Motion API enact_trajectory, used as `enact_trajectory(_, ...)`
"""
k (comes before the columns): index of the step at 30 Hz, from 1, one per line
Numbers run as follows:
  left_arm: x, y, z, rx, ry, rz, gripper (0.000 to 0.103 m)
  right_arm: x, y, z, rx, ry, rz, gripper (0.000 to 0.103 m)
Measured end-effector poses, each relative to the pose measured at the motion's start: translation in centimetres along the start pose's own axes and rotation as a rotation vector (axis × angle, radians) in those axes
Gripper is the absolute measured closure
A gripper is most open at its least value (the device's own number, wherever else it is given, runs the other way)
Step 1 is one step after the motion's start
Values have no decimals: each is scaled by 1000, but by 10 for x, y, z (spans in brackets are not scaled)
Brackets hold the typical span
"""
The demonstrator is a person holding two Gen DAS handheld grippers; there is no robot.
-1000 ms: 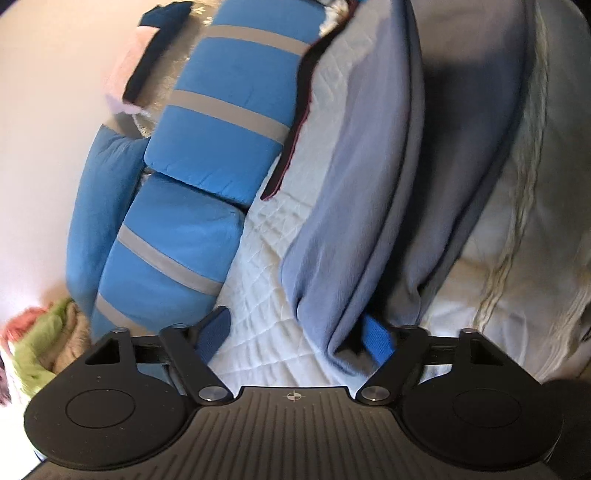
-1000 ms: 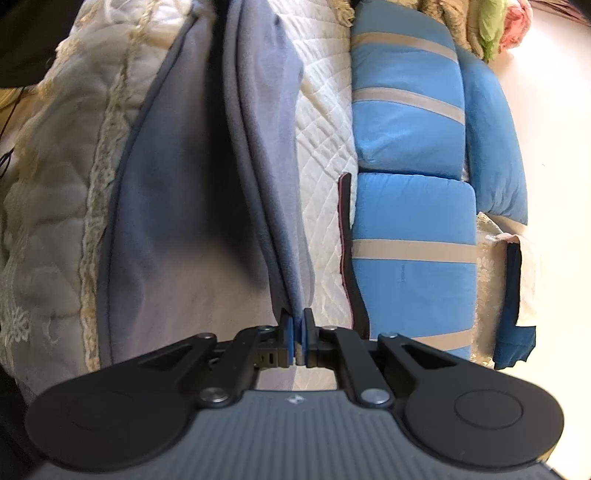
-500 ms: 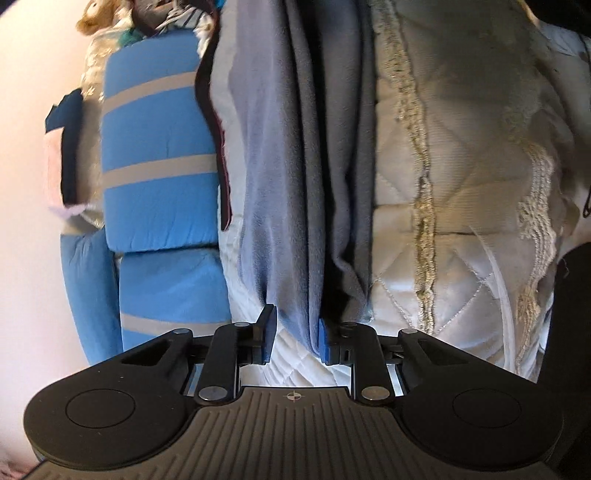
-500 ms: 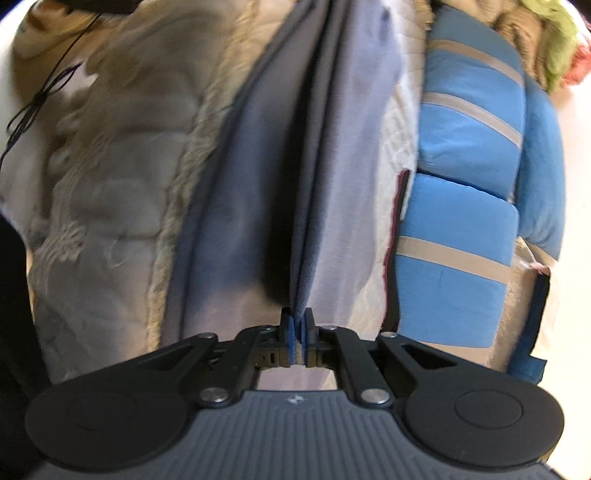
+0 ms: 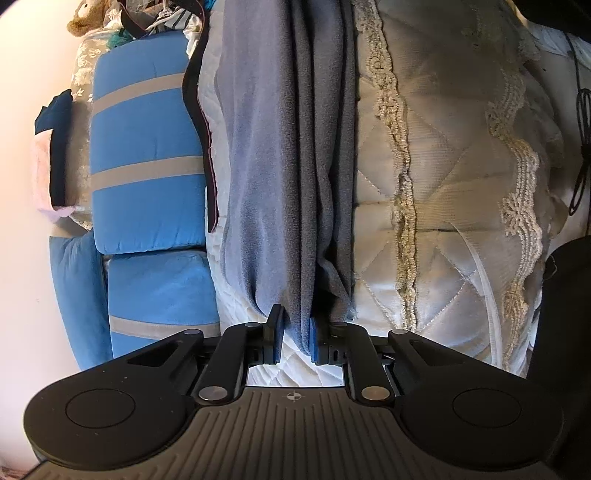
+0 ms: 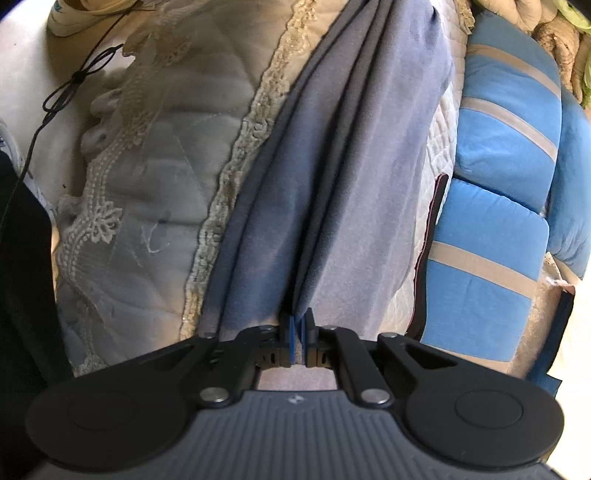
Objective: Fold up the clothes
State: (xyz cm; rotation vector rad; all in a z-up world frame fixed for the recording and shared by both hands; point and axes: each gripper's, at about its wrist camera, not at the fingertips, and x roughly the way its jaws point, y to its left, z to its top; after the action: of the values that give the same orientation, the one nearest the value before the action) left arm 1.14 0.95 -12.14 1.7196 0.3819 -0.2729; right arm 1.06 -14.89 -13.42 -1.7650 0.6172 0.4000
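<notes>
Right gripper (image 6: 298, 332): black two-finger tool with blue pads, clamped tight on a bunched edge of the soft grey-blue fleece garment (image 6: 343, 177).
Left gripper (image 5: 295, 338): matching black tool, jaws narrowed around a hanging fold of the same garment (image 5: 280, 155); right pad against the cloth, small gap visible beside the left finger; firm pinch or loose hold, cannot tell.
Garment: long grey-blue fleece, gathered in lengthwise pleats, stretched away from both tools; lying over the bed, between the lace border and the pillows.
Bed cover: cream quilted bedspread with diamond stitching (image 5: 454, 206), under and beside the garment; seen also from the right wrist (image 6: 155, 177).
Lace trim: two wavy beige lace bands (image 5: 402, 206), running just beside the garment's darker edge.
Pillows: two bright blue cushions with grey stripes (image 5: 144, 140), end to end along the far side of the garment; same pair in the right view (image 6: 495, 236).
Dark strip: narrow black fabric band with a reddish edge (image 5: 205, 122), between garment and pillows.
Cable: thin black cord (image 6: 70, 85), looped on the pale surface beyond the bedspread.
Soft toy: brown plush (image 5: 86, 18), near the top pillow.
</notes>
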Motion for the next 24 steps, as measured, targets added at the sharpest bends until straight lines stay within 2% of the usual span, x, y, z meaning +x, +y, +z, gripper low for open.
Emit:
enact_trajectory(3, 1, 0, 0, -5, -1, -7, 90, 1, 1, -1, -8, -3, -8, 98)
enact_trajectory(4, 2, -1, 0, -6, -1, -7, 90, 1, 1, 0, -8, -3, -13, 84)
enact_trajectory(5, 2, -1, 0, -6, -2, -7, 90, 1, -1, 0, -6, -5, -14, 81)
enact_trajectory(7, 3, -1, -1, -6, -5, -6, 90, -4, -4, -1, 1, -17, -11, 64)
enact_trajectory(11, 2, -8, -2, 30, -16, 7, 90, -24, -14, 1, 59, -59, 3, 38)
enact_trajectory(12, 2, -9, -2, 39, -18, 16, 89, -29, -16, 1, 70, -71, 1, 26)
enact_trajectory(13, 1, -11, -3, 51, -19, 28, 88, -35, -18, 2, 84, -85, -1, 21)
enact_trajectory(14, 0, -13, -4, 64, -21, 40, 84, -40, -20, 4, 103, -105, -4, 21)
enact_trajectory(16, -3, -16, -7, 102, -35, 82, 66, -49, -25, 9, 163, -147, 2, 20)
enact_trajectory(17, -7, -15, -10, 117, -43, 103, 53, -53, -28, 11, 198, -168, 7, 20)
enact_trajectory(18, -13, -10, -13, 110, -55, 103, 43, -57, -31, 14, 235, -190, 12, 20)
enact_trajectory(19, -18, -5, -17, 100, -67, 101, 39, -59, -33, 16, 275, -211, 15, 19)
enact_trajectory(20, -24, 6, -22, 69, -76, 79, 27, -61, -36, 18, 314, -229, 13, 19)
enact_trajectory(22, -35, 29, -34, 4, -92, 33, 23, -61, -39, 23, 380, -261, -5, 18)
enact_trajectory(24, -38, 64, -51, -137, -108, -34, 23, -60, -40, 31, 425, -289, -43, 17)
